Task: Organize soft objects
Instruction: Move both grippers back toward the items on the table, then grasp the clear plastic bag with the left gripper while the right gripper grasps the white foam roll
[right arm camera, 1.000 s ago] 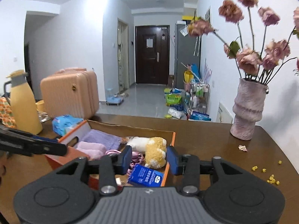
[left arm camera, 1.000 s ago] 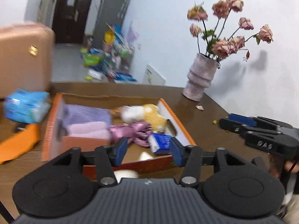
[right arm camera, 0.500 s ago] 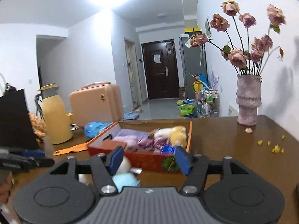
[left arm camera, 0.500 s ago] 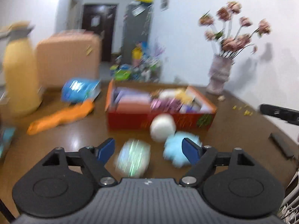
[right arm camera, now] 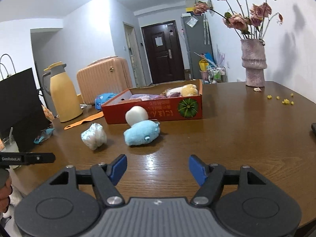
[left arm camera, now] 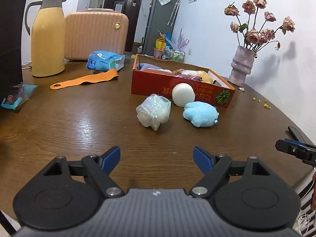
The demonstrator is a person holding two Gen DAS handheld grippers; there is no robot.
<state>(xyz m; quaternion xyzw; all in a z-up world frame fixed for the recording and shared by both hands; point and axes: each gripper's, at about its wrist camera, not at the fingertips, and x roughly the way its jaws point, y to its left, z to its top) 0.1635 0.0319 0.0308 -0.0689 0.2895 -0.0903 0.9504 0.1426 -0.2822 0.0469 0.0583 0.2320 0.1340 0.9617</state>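
Observation:
A red cardboard box (left arm camera: 150, 83) (right arm camera: 158, 110) holds folded cloths and plush toys. In front of it on the brown table lie a white soft ball (left arm camera: 183, 94) (right arm camera: 136, 115), a blue plush toy (left arm camera: 200, 114) (right arm camera: 142, 132) and a crinkly iridescent bundle (left arm camera: 154, 113) (right arm camera: 94, 135). My left gripper (left arm camera: 157, 158) is open and empty, well short of the bundle. My right gripper (right arm camera: 157, 166) is open and empty, short of the blue plush. Each gripper's tip shows at the edge of the other's view.
A yellow thermos (left arm camera: 47, 37), a peach suitcase (left arm camera: 96, 35), a blue tissue pack (left arm camera: 105, 60) and an orange strap (left arm camera: 85, 80) sit at the back left. A vase of dried roses (left arm camera: 242, 67) (right arm camera: 253, 65) stands at the back right. A dark object (left arm camera: 296, 133) lies at the right edge.
Both grippers have pulled back from over the box towards the table's near edge and opened wider. The three loose soft things have come into view in front of the box.

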